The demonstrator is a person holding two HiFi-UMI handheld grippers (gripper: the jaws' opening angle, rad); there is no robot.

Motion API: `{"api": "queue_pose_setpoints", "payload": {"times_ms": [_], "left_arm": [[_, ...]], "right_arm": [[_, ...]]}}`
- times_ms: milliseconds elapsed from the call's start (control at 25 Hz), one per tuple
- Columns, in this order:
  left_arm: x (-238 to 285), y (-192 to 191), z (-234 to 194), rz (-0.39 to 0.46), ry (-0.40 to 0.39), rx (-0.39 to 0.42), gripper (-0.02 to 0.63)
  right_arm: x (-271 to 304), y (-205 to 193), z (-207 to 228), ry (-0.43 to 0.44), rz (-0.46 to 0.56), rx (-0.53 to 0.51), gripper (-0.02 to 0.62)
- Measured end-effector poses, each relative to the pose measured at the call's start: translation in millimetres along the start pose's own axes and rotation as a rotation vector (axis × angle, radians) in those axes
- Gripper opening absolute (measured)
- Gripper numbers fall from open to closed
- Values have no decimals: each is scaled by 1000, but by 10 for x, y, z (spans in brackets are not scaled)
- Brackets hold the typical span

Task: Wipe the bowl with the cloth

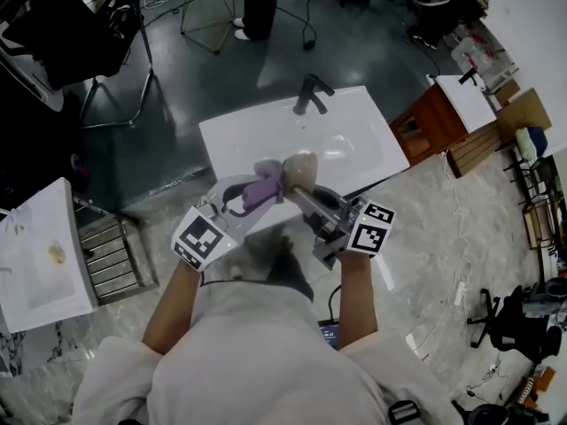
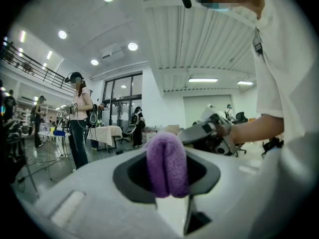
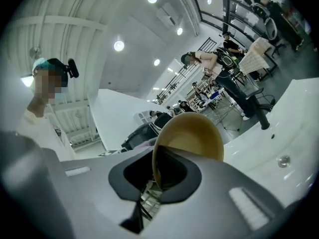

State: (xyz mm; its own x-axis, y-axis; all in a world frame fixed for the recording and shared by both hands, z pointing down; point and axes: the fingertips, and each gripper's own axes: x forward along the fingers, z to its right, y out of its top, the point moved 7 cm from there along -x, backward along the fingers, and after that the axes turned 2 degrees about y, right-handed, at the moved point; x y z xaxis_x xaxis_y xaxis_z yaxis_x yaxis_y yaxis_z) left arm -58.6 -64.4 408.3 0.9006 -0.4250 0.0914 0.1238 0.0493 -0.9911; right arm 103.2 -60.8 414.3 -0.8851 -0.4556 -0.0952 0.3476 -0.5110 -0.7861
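Both tools meet above the white sink [image 1: 266, 135]. The right gripper [image 1: 306, 199] has its jaws nearly closed, pinching the rim of the tan bowl [image 3: 192, 136], which juts forward beyond them. The left gripper [image 1: 243, 199] clamps a folded purple cloth [image 2: 167, 163]. The cloth's rounded fold sits just left of the bowl, touching or nearly so, so wiping likely needs only a short push rightward.
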Motion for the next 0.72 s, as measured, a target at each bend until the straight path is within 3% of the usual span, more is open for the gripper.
{"api": "queue_pose_setpoints", "payload": {"times_ms": [400, 720], "left_arm": [[-48, 150, -178, 69, 35, 17, 114], [-7, 50, -342, 22, 86, -3, 114]], "right_arm": [[131, -153, -59, 33, -136, -19, 14], [104, -102, -143, 110, -65, 13, 14]]}}
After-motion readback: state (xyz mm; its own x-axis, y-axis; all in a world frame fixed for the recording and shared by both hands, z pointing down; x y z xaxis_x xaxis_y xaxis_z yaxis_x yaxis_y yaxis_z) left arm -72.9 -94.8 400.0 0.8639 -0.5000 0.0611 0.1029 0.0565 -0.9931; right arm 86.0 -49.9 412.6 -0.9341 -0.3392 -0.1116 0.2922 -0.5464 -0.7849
